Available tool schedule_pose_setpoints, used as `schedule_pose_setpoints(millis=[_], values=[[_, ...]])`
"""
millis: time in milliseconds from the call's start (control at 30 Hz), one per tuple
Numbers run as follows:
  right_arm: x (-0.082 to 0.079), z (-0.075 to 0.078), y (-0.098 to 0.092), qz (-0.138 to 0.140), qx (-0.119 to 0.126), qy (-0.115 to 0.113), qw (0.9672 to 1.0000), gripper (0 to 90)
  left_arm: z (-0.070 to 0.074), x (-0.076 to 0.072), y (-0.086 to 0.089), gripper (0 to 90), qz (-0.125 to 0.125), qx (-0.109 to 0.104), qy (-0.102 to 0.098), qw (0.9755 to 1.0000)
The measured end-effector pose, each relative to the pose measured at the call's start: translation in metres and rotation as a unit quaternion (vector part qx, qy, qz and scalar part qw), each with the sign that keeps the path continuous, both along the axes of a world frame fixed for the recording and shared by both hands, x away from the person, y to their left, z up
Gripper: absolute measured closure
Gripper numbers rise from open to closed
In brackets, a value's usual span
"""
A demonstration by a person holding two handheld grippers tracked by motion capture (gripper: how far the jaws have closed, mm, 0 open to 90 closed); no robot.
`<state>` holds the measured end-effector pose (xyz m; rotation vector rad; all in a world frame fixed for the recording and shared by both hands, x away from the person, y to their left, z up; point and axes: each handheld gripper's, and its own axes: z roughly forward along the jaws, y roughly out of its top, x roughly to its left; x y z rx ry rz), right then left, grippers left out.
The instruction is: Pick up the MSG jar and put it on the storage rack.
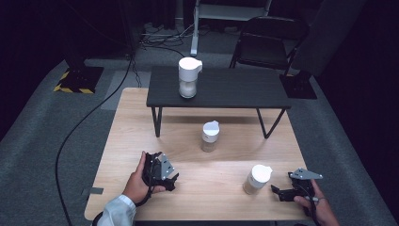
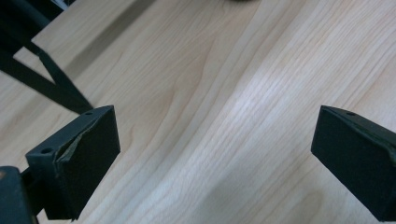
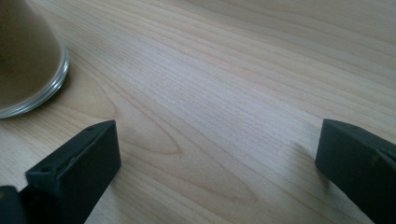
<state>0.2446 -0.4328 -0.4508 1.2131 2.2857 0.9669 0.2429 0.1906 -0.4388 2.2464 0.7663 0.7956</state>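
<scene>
High view: upright jar point(image 1: 257, 179), lid up, beside right hand-held gripper point(image 1: 278, 192); both grippers' jaws apart.

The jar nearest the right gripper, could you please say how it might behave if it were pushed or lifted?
The jar looks taller than wide, so a push near its white lid may tip it. Its clear wall seems to be glass: probably rigid, smooth and breakable. It appears nearly full, so likely heavy for its size.
</scene>
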Motion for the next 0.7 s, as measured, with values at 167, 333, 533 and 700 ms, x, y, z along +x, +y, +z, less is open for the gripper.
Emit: schedule_pose_setpoints(millis=[167,333,533,700], values=[[0.000,0.000,0.000,0.000,0.000,0.000,1.0000,0.0,-0.002,-0.002,0.006,1.0,0.006,0.000,0.014,0.9999],[0.000,0.000,0.000,0.000,0.000,0.000,1.0000,0.0,-0.005,-0.006,0.014,1.0,0.019,0.000,0.029,0.9994],[0.000,0.000,0.000,0.000,0.000,0.000,1.0000,0.0,-0.009,-0.008,0.026,1.1,0.031,-0.012,0.050,0.9982],[0.000,0.000,0.000,0.000,0.000,-0.001,1.0000,0.0,-0.010,-0.006,0.035,1.1,0.038,-0.028,0.064,0.9968]])
